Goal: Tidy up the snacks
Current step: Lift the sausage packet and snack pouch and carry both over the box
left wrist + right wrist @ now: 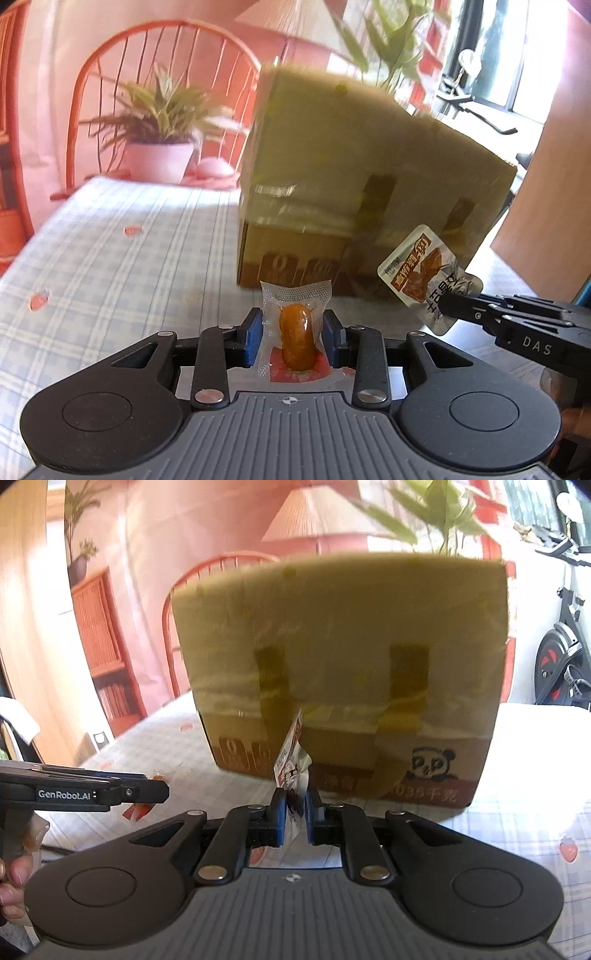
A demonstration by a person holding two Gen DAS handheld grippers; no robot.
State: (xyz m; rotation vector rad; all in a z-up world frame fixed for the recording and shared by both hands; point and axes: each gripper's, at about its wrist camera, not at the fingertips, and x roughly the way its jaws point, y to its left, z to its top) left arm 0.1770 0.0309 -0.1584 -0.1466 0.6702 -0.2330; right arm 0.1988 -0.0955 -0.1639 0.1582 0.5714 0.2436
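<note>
My left gripper (293, 334) is shut on a clear pouch with an orange-brown snack (296, 338) inside, held upright above the tablecloth. My right gripper (295, 808) is shut on a silver snack packet (293, 766) with red print, seen edge-on in the right wrist view. That same silver packet (428, 277) shows flat in the left wrist view, pinched by the right gripper (443, 308) at lower right. A large cardboard box (343, 664) with tape strips and a panda print stands just ahead of both grippers. The left gripper (162, 792) reaches in from the left edge of the right wrist view.
The table wears a blue checked cloth with strawberry prints (110, 258). An orange wire chair (110, 74) and a potted plant (159, 147) stand behind it. An exercise bike (565, 657) sits at far right. A person's fingers (14, 878) show at lower left.
</note>
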